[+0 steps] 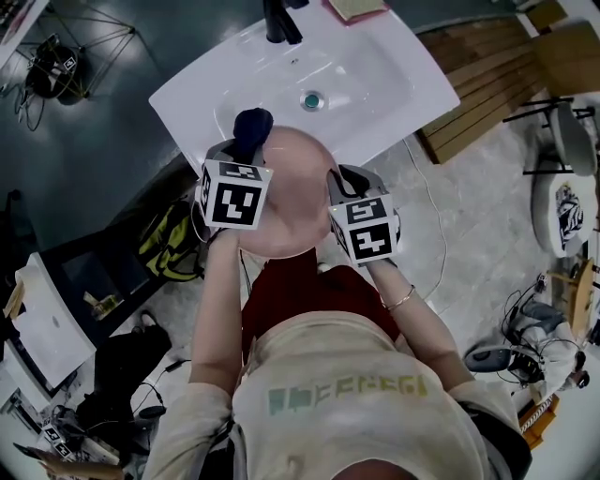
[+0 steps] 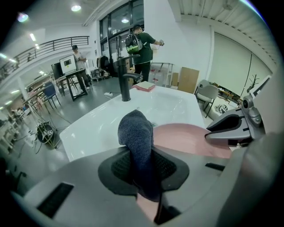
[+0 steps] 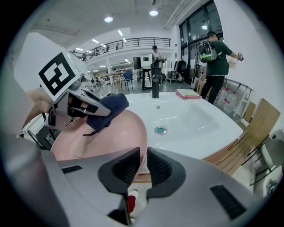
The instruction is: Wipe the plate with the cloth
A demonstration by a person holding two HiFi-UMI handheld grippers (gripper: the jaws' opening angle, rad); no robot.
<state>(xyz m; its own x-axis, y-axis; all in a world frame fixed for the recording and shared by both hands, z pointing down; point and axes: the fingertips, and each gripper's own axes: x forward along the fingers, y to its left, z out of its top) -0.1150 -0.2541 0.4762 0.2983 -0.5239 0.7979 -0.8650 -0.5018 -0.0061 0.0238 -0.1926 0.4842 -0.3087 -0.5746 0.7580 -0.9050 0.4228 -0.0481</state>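
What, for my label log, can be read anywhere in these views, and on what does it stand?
Nothing reads clearly.
Shirt print: pale green letters, too blurred to read.
Marker cubes: black-and-white square patterns, no words or numbers.
Dark print on white object: too small to read.

The head camera looks straight down from high up at the sink (image 1: 394, 66), the plate (image 1: 295, 211), the left gripper (image 1: 242, 150) and the right gripper (image 1: 345, 180). Each gripper camera sits close behind its own jaws and looks from the sink's front edge across it to the tap (image 1: 279, 23). All three see plate, sink and tap.
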